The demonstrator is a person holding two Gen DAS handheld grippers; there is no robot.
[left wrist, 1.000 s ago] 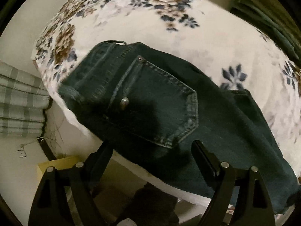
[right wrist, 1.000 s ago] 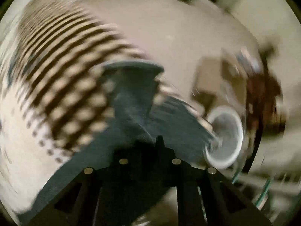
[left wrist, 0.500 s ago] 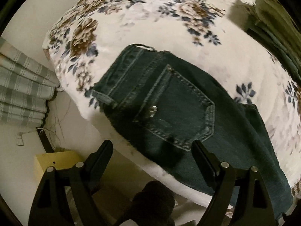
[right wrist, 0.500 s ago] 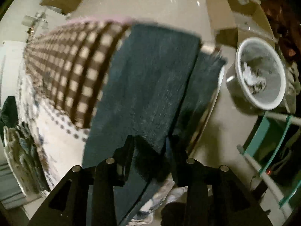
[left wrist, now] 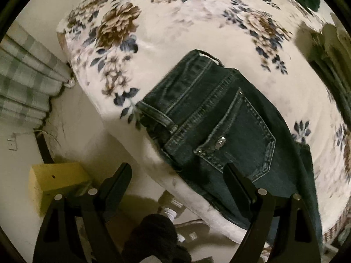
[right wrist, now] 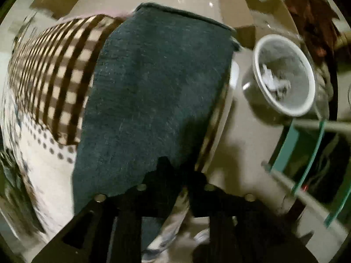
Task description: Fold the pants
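Note:
Dark green-black jeans lie on a floral bedspread, waistband and back pocket up, at the bed's near edge. My left gripper is open and empty, hovering just off the bed edge below the waistband. In the right wrist view the leg end of the jeans lies flat along the bed over a brown checked blanket. My right gripper is shut on the jeans' near edge, its fingertips pressed together in the dark cloth.
A yellow box and a dark slipper sit on the floor below the bed. A white waste bin, cardboard boxes and a teal glass-topped stand are right of the bed. Folded green clothes lie far right.
The left gripper has drawn back and left, so the jeans sit farther right in its view. The right gripper's jaws have closed fully on the leg cloth, and the view has steadied.

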